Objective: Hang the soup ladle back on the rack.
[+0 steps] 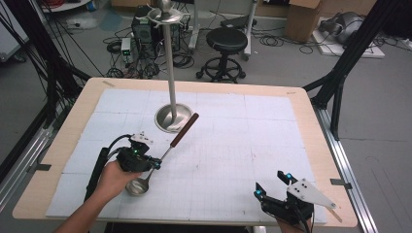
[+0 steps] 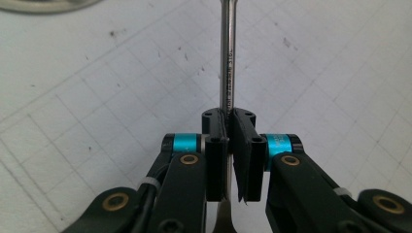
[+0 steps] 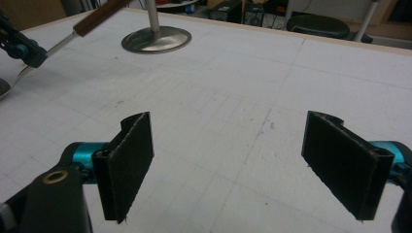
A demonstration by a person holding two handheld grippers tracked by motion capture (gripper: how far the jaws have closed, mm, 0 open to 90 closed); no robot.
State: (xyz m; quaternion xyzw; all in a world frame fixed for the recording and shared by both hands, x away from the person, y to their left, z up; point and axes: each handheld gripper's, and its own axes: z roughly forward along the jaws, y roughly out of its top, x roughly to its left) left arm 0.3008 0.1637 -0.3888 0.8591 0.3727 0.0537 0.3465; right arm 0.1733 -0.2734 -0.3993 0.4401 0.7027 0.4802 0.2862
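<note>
A steel ladle (image 1: 139, 185) with a brown wooden handle (image 1: 185, 129) lies on the white gridded mat, bowl near the front left, handle pointing toward the stand base. My left gripper (image 1: 156, 162) is shut on the ladle's thin metal shaft (image 2: 227, 53), seen running up between the jaws (image 2: 229, 127). The right gripper (image 1: 270, 186) rests at the front right, open, with nothing between its pads (image 3: 130, 160). In the right gripper view the wooden handle (image 3: 99, 15) and the other gripper (image 3: 22, 46) appear at far left.
A metal stand with a round base (image 1: 173, 116) and tall pole (image 1: 171, 63) rises at the mat's centre back. The wooden table edge (image 1: 53, 145) frames the mat. A black stool (image 1: 226, 43) and cables sit on the floor beyond.
</note>
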